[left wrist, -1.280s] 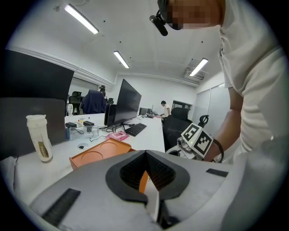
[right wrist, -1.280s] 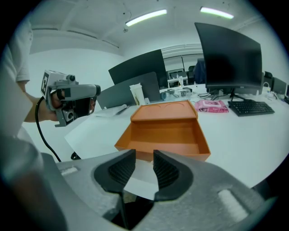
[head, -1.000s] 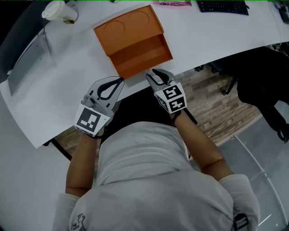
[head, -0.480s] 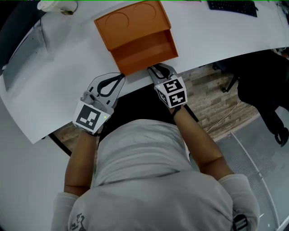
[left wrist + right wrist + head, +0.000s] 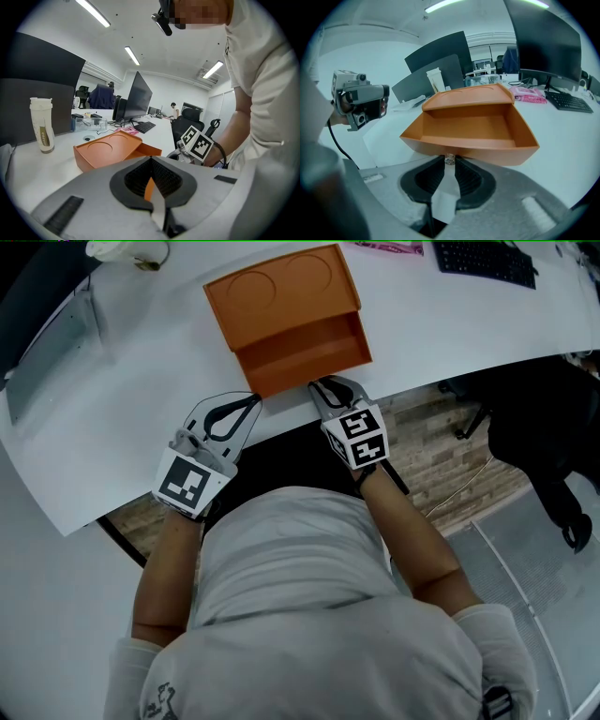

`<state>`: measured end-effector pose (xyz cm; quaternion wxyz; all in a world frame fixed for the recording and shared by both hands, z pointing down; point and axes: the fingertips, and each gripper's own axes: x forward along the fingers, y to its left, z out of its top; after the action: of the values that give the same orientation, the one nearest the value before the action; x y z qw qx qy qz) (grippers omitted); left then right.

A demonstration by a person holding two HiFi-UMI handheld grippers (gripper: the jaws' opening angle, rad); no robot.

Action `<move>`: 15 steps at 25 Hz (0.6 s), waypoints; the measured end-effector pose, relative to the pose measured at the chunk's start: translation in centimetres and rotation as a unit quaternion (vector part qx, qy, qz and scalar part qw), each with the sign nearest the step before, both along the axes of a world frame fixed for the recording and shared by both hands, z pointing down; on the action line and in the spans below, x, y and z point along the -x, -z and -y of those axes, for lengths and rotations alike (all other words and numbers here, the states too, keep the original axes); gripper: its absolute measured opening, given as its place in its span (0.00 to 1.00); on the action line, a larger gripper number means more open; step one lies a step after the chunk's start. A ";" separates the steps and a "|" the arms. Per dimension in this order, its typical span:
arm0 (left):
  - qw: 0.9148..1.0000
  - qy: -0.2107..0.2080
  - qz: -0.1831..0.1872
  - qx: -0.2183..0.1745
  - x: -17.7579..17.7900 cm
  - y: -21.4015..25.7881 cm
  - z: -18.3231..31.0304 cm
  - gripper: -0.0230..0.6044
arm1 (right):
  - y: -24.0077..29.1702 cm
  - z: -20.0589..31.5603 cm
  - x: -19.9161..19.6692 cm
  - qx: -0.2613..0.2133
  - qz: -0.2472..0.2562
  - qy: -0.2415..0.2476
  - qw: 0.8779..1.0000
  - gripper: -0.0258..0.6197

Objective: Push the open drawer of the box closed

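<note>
From the head view, the orange box (image 5: 277, 292) sits on the white worktop (image 5: 112, 409), with its open drawer (image 5: 305, 357) at 6 o'clock.

In the left gripper view, the left gripper (image 5: 151, 161) has its fingers closed on nothing. The box is at 11 o'clock.

In the right gripper view, the right gripper (image 5: 449, 162) has just been closing its fingers. They pinch the drawer's little knob (image 5: 449, 159) at 12 o'clock.

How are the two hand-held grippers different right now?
The left hand-held gripper has its jaws together on nothing. The right hand-held gripper has just been closing its jaws, and they now pinch the small knob. The left one sits by the near left corner of the orange drawer, while the right one is at the middle of the drawer's front. Both are over the near edge of the white table.
</note>
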<state>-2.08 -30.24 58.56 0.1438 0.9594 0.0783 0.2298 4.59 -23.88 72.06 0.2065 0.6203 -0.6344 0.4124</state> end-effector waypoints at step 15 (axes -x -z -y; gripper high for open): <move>1.000 0.029 0.008 -0.008 -1.2 0.0 3.7 0.03 | 0.1 5.3 -2.2 -0.005 0.004 0.031 0.999 0.15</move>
<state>-0.84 -33.97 58.55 0.1434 0.9605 0.0478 0.2339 6.76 -29.16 71.99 0.2137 0.5996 -0.6565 0.4049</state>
